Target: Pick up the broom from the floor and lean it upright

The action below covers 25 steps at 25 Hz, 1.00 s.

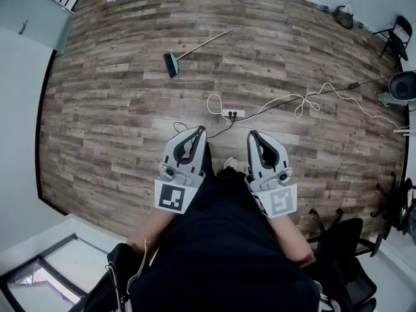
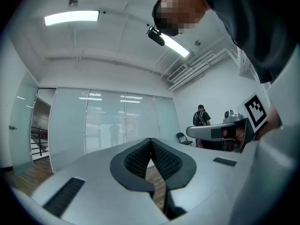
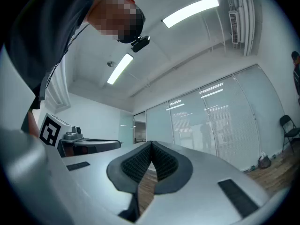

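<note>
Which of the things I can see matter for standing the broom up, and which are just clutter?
For the job:
- broom, lying flat
- left hand-held gripper, shut, empty
- right hand-held gripper, shut, empty

Just lying about:
- power strip
- white cable
- folding chair
- office chair

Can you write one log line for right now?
broom: lying on floor, untouched | left hand-held gripper: shut, empty | right hand-held gripper: shut, empty | pickup: not started
</note>
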Available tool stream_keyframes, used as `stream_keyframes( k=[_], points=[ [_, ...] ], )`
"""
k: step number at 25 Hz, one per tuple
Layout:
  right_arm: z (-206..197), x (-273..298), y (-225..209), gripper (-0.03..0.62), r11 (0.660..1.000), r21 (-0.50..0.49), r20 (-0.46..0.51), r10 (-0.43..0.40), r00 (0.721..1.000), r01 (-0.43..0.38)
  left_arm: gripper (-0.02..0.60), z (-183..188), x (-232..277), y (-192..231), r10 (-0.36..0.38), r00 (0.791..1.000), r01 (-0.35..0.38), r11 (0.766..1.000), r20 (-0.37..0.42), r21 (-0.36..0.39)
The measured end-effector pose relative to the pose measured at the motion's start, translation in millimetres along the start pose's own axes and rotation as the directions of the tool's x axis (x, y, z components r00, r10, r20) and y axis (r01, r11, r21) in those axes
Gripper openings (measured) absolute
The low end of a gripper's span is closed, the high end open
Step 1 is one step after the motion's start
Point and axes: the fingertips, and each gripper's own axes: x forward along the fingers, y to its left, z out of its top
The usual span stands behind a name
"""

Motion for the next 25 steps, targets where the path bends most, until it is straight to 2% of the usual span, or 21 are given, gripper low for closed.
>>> stream_keyframes(
  k=[5,8,10,13,19,25],
  points=[
    [-2.8,-4.3,-4.2,0.018,0.998,0.052,0.009,0.045,0.999,-0.045,0.018,-10.0,-3.3,5.7,0.054,0.998,-0.055,0.998,-0.027,-0.033],
    [-8.9,0.6,-11.3,0.018,0.996,0.078,-0.011,0.045,0.999,-0.044,0.018,-21.1,-5.9,16.7,0.09,0.994,-0.094,0.993,-0.064,-0.065],
    [-14.2,6.8,-17.4,0.018,0.996,0.086,-0.029,0.04,0.999,-0.037,0.018,-29.9,-4.8,24.6,0.105,0.99,-0.114,0.989,-0.09,-0.098],
    [-20.5,19.3,-25.4,0.018,0.996,0.083,-0.055,0.039,0.998,-0.034,0.018,-34.8,3.4,41.6,0.139,0.987,-0.149,0.977,-0.077,-0.155],
    [-38.5,45.5,-50.5,0.018,0.996,0.091,-0.102,0.018,0.995,-0.009,0.018,-54.8,33.2,75.5,0.153,0.986,-0.164,0.969,-0.073,-0.187],
    [-61.8,112.5,-81.0,0.018,0.997,0.073,-0.149,-0.005,0.989,0.016,0.018,-89.5,84.2,135.8,0.151,0.984,-0.168,0.958,-0.091,-0.232]
  ],
)
